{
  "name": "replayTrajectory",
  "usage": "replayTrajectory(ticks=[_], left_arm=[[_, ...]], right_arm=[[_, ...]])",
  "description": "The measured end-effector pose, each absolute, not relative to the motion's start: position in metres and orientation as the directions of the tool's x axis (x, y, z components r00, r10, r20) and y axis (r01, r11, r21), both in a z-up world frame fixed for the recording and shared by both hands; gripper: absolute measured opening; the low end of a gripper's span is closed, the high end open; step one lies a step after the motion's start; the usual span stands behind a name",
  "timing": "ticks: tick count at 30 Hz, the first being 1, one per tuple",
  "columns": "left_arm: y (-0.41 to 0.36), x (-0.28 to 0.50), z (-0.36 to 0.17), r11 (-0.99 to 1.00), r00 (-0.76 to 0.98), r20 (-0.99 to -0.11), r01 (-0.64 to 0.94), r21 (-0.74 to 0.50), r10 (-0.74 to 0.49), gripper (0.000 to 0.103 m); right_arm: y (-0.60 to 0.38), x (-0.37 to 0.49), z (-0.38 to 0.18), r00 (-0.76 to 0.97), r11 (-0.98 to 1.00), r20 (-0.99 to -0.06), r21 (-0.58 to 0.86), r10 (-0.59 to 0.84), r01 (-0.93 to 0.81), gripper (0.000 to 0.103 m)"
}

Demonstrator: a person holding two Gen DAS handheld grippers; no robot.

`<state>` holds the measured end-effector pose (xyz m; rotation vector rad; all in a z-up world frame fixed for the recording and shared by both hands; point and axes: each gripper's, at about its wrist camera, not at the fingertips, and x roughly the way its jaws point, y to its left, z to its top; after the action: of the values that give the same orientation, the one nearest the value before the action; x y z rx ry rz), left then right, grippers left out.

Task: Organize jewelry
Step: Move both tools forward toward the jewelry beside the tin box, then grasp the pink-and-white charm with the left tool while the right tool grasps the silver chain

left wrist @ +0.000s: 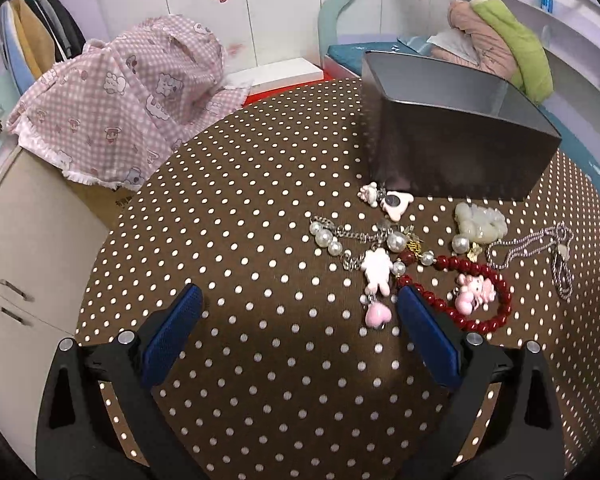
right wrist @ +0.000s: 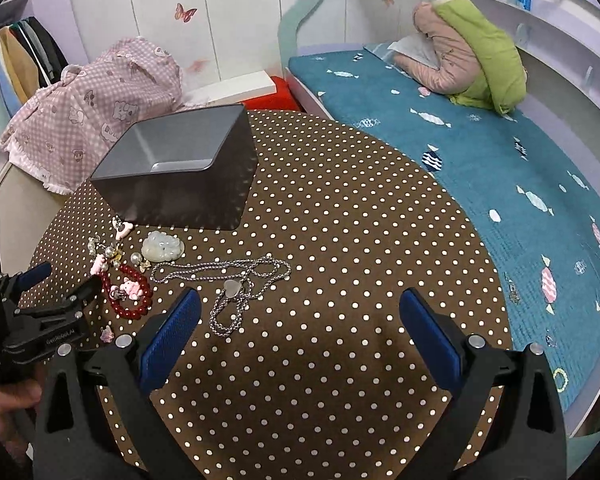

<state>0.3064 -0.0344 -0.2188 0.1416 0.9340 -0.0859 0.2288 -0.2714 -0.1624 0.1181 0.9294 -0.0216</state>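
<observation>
Across the lower half of the left wrist view, the left gripper (left wrist: pixel 298 300) stands wide open over the polka-dot bench (left wrist: pixel 236 216), holding nothing; its right blue pad (left wrist: pixel 426 336) sits just beside the red bead bracelet (left wrist: pixel 496 312), and I cannot tell whether they touch. Right of centre in that frame the jewelry lies in a loose cluster: a pearl charm chain (left wrist: pixel 340 240), a white bunny charm (left wrist: pixel 376 270) with a pink heart (left wrist: pixel 377 315) below it, a pink figure (left wrist: pixel 474 294) inside the bracelet's ring, a pale jade pendant (left wrist: pixel 480 222) and, toward the right edge, a silver chain necklace (left wrist: pixel 540 250). Two small paw-shaped charms (left wrist: pixel 386 198) lie against the front of the dark grey box (left wrist: pixel 460 156), which stands open-topped in the upper right

From the right wrist view, the right gripper (right wrist: pixel 300 304) is also spread wide and empty above bare bench cloth at the lower centre. The silver chain necklace (right wrist: pixel 228 280) lies just beyond its left pad (right wrist: pixel 172 336), the jade pendant (right wrist: pixel 163 247) and bracelet (right wrist: pixel 128 292) farther left, the box (right wrist: pixel 180 172) at upper left. A blue bed (right wrist: pixel 480 160) fills the right side
</observation>
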Motion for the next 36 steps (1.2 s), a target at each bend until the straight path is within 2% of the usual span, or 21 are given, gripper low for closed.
replayTrajectory(ticks=[2, 3, 5, 7, 9, 11, 12, 15, 24, 25, 27, 29, 30, 32, 34, 35, 36], left_arm=[[-0.030, 0.311, -0.218, 0.988, 0.581, -0.811, 0.153, 0.029, -0.066, 0.074], [-0.030, 0.312, -0.217, 0.988, 0.578, -0.812, 0.156, 0.016, -0.079, 0.072], [-0.034, 0.311, -0.217, 0.983, 0.582, -0.808, 0.181, 0.026, -0.086, 0.059], [-0.037, 0.311, -0.217, 0.979, 0.584, -0.806, 0.202, 0.028, -0.097, 0.053], [-0.041, 0.310, -0.217, 0.975, 0.583, -0.804, 0.223, 0.019, -0.117, 0.040], [-0.048, 0.309, -0.217, 0.971, 0.581, -0.803, 0.240, 0.011, -0.135, 0.017], [-0.049, 0.309, -0.217, 0.967, 0.575, -0.804, 0.255, -0.003, -0.154, 0.012], [-0.054, 0.297, -0.213, 0.963, 0.566, -0.799, 0.263, -0.060, -0.204, 0.012], [-0.039, 0.272, -0.201, 0.971, 0.597, -0.779, 0.230, -0.065, -0.193, 0.012], [-0.038, 0.270, -0.199, 0.972, 0.599, -0.776, 0.226, -0.070, -0.195, 0.012], [-0.036, 0.269, -0.195, 0.973, 0.607, -0.770, 0.220, -0.075, -0.196, 0.012], [-0.032, 0.272, -0.194, 0.972, 0.609, -0.768, 0.220, -0.078, -0.199, 0.012], [-0.031, 0.273, -0.193, 0.972, 0.610, -0.767, 0.222, -0.079, -0.201, 0.012], [-0.030, 0.272, -0.192, 0.970, 0.610, -0.764, 0.229, -0.083, -0.210, 0.012], [-0.031, 0.272, -0.190, 0.968, 0.614, -0.759, 0.233, -0.087, -0.216, 0.012], [-0.031, 0.271, -0.189, 0.968, 0.616, -0.756, 0.235, -0.091, -0.221, 0.012], [-0.031, 0.271, -0.187, 0.967, 0.619, -0.753, 0.236, -0.093, -0.224, 0.012]], right_arm=[[-0.273, 0.231, -0.164, 0.595, 0.993, -0.803, 0.093, 0.032, 0.072, 0.095], [-0.274, 0.231, -0.164, 0.593, 0.993, -0.804, 0.096, 0.033, 0.074, 0.095], [-0.275, 0.232, -0.165, 0.592, 0.992, -0.805, 0.101, 0.036, 0.078, 0.095], [-0.275, 0.234, -0.167, 0.588, 0.992, -0.808, 0.104, 0.039, 0.077, 0.095], [-0.275, 0.236, -0.169, 0.583, 0.992, -0.811, 0.106, 0.047, 0.068, 0.095], [-0.274, 0.239, -0.171, 0.578, 0.993, -0.814, 0.109, 0.059, 0.053, 0.095], [-0.272, 0.240, -0.172, 0.575, 0.993, -0.815, 0.109, 0.063, 0.045, 0.095], [-0.272, 0.246, -0.181, 0.555, 0.995, -0.829, 0.097, 0.063, 0.033, 0.095], [-0.251, 0.261, -0.196, 0.520, 0.992, -0.845, 0.099, 0.125, -0.078, 0.095], [-0.246, 0.261, -0.197, 0.521, 0.991, -0.844, 0.097, 0.130, -0.089, 0.092], [-0.238, 0.257, -0.198, 0.537, 0.993, -0.837, 0.052, 0.103, -0.109, 0.084], [-0.234, 0.254, -0.197, 0.561, 0.993, -0.824, 0.009, 0.075, -0.120, 0.056], [-0.235, 0.253, -0.196, 0.567, 0.993, -0.820, 0.010, 0.075, -0.117, 0.050], [-0.236, 0.252, -0.194, 0.572, 0.993, -0.817, 0.003, 0.070, -0.117, 0.029], [-0.239, 0.252, -0.193, 0.568, 0.992, -0.818, 0.019, 0.085, -0.121, 0.024], [-0.239, 0.252, -0.192, 0.566, 0.992, -0.819, 0.028, 0.092, -0.122, 0.018], [-0.242, 0.251, -0.191, 0.560, 0.991, -0.821, 0.053, 0.114, -0.124, 0.018]])
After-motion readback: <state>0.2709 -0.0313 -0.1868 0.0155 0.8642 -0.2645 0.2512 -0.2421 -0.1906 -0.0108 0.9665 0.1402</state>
